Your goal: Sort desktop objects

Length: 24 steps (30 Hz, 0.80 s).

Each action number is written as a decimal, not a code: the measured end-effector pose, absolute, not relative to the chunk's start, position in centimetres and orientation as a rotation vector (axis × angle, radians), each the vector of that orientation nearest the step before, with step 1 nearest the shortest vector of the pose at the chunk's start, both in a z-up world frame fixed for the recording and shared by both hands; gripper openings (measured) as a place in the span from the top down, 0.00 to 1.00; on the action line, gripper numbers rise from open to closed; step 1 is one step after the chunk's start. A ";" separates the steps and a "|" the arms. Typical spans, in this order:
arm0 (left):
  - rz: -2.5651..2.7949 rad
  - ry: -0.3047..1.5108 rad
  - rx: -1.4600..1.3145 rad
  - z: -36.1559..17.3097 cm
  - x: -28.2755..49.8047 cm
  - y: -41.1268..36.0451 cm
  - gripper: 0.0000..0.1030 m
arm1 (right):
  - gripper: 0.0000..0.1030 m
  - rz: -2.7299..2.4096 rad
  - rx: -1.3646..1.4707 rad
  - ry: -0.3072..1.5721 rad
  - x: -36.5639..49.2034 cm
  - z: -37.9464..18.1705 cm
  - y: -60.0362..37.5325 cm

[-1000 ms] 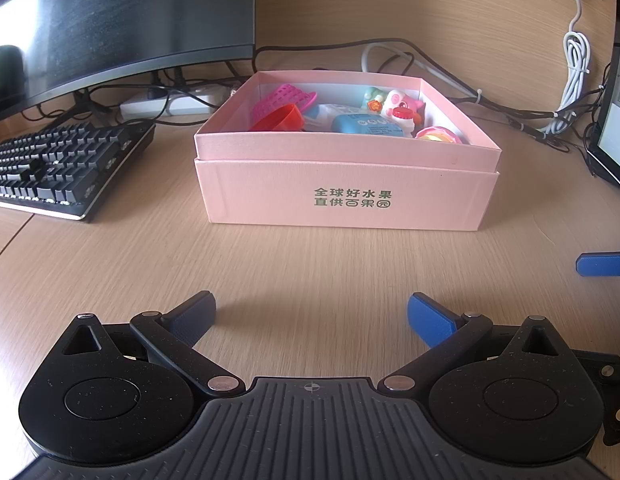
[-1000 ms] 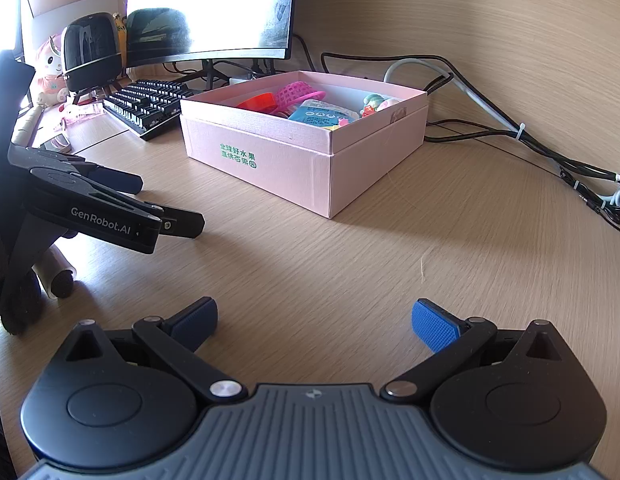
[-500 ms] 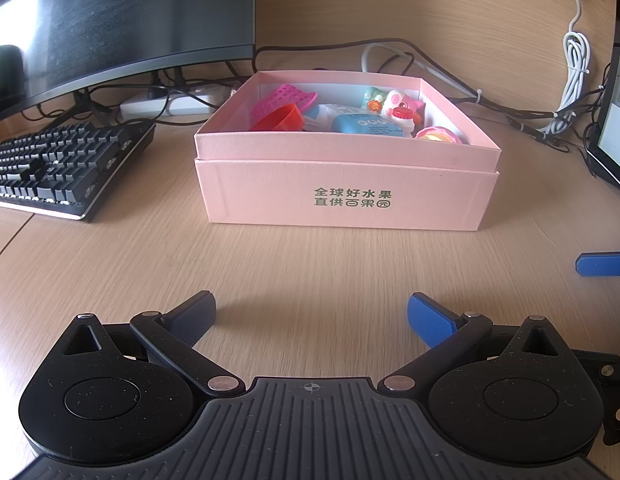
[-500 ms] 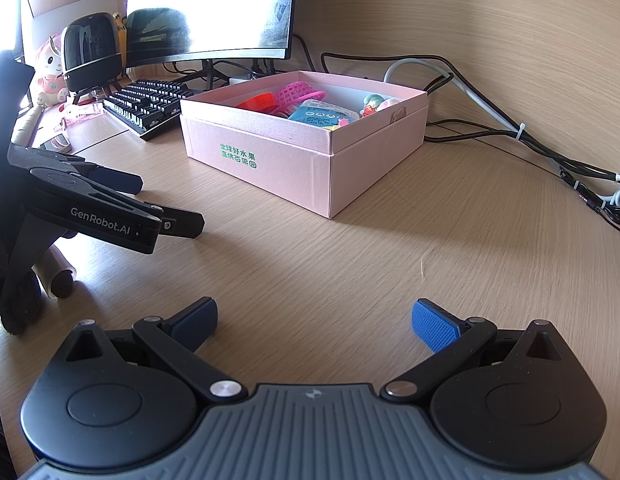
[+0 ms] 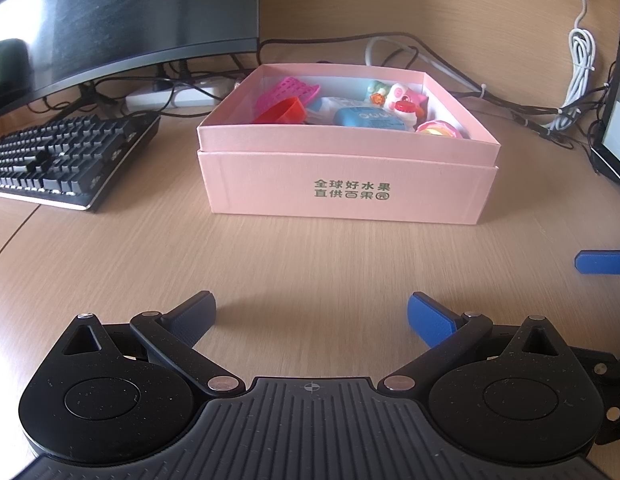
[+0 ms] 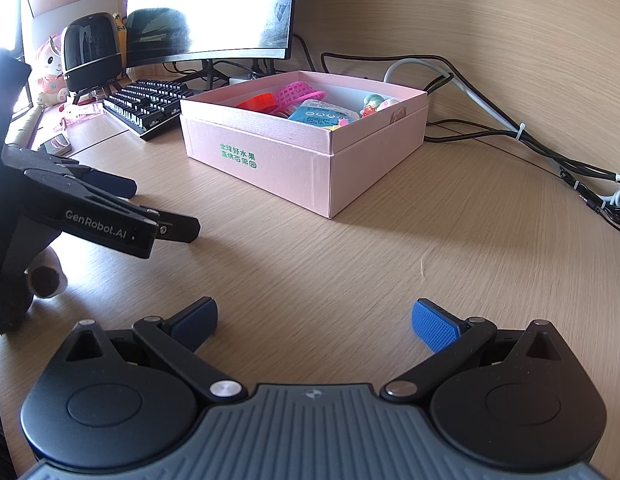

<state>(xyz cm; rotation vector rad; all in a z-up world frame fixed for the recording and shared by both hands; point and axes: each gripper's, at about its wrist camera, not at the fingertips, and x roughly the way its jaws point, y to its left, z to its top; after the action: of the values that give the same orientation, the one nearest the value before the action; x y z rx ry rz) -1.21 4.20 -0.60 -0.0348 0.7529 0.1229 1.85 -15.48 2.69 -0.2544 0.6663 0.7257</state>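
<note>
A pink cardboard box (image 5: 346,184) with green print stands on the wooden desk ahead of both grippers; it also shows in the right wrist view (image 6: 294,160). Inside lie a red cup (image 5: 284,111), a pink mesh basket (image 5: 288,90), a blue packet (image 5: 368,118), a small pink and white toy (image 5: 404,102) and other small items. My left gripper (image 5: 312,314) is open and empty, low over the desk short of the box. My right gripper (image 6: 314,320) is open and empty, to the right of the left gripper (image 6: 110,216).
A black keyboard (image 5: 66,156) lies left of the box under a monitor (image 5: 122,12). Cables (image 6: 530,144) run behind and right of the box. A black speaker (image 6: 92,54) and a plush toy (image 6: 50,70) stand at far left.
</note>
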 end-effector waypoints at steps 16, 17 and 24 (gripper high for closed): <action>0.131 0.736 -0.036 -0.8 -1.2 4.1 0.00 | 0.00 0.726 -0.254 0.666 1.8 2.8 -15.5; 0.131 0.736 -0.036 -0.8 -1.2 4.1 0.00 | 0.00 0.726 -0.254 0.667 1.8 2.7 -15.5; 0.130 0.736 -0.035 -0.8 -1.2 4.2 0.00 | 0.00 0.726 -0.254 0.667 1.8 2.8 -15.5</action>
<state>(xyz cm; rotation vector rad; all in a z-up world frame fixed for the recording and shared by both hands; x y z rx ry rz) -1.21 4.18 -0.75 -0.0353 0.7362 0.1301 1.80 -15.52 2.75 -0.2545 0.6665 0.7256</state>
